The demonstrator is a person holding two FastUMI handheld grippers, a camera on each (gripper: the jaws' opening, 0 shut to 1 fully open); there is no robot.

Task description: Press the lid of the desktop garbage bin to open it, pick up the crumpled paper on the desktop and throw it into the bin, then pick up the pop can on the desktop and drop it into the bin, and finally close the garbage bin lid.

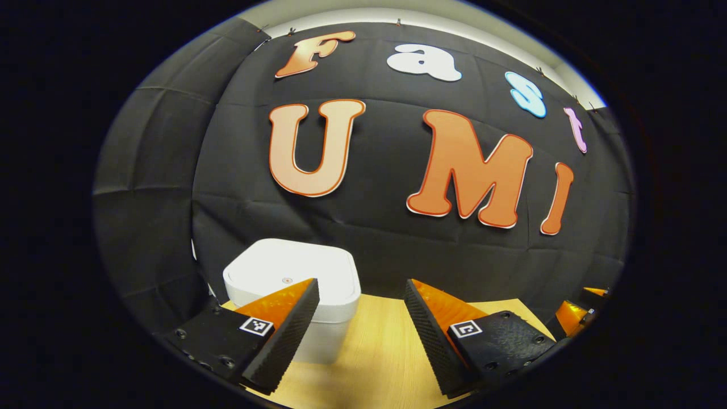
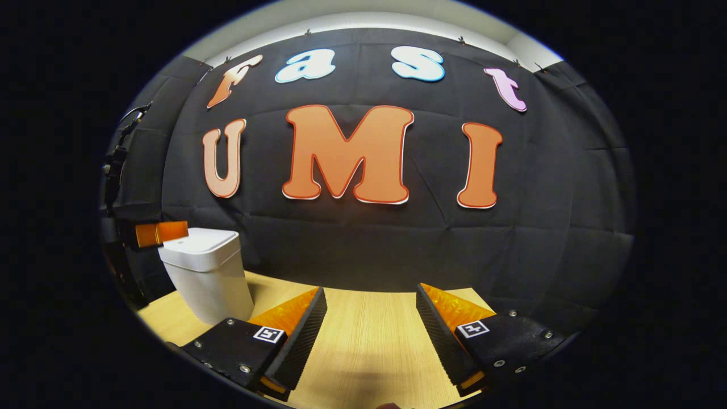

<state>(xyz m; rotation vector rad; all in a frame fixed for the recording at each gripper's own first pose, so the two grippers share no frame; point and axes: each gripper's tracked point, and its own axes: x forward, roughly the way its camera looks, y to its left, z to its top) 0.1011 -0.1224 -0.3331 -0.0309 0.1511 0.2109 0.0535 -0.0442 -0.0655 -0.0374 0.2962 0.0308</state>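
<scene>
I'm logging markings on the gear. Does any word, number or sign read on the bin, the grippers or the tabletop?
white square plastic bin: no words; a small round reddish mark on its lid, too small to read.
left gripper: a black-and-white square code tag on each finger; a pattern, no letters.
right gripper: same kind of tags, no letters.
pale wooden tabletop: no text.

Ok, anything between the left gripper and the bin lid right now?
Nothing: in the left gripper view the open left gripper hangs just short of the closed bin, with only bare tabletop between its fingers.
</scene>
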